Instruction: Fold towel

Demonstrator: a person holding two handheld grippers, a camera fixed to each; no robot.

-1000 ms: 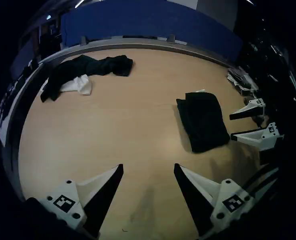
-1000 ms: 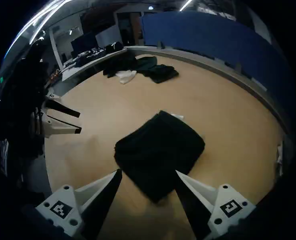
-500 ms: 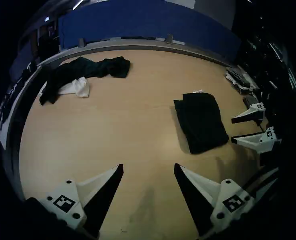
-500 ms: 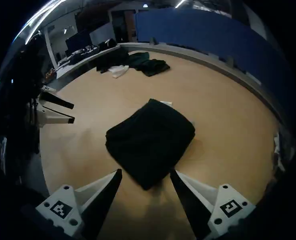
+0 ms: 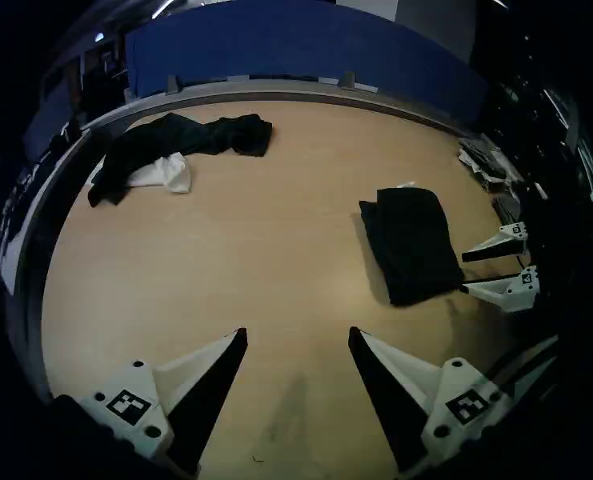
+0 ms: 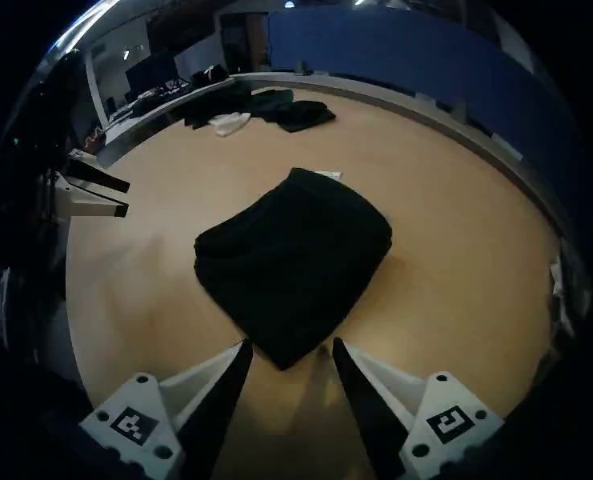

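Observation:
A black towel (image 6: pixel 296 256) lies folded into a thick rectangle on the wooden table (image 6: pixel 456 264). My right gripper (image 6: pixel 291 344) is open, and its two fingertips stand on either side of the towel's near corner without pressing on it. In the left gripper view the same towel (image 5: pixel 412 240) lies off to the right, with the right gripper (image 5: pixel 496 268) at its near right edge. My left gripper (image 5: pixel 296 332) hovers open over bare table, well away from the towel. It also appears at the left of the right gripper view as the left gripper (image 6: pixel 88 192).
A pile of dark clothes (image 5: pixel 184 140) with a white cloth (image 5: pixel 164 172) lies at the table's far left. A blue partition (image 5: pixel 296 44) runs behind the table's curved far edge. Folded items (image 5: pixel 480 160) sit at the far right edge.
My right gripper has moved forward to the towel's near corner and its jaws have narrowed somewhat. The left gripper has stayed nearly in place, still open.

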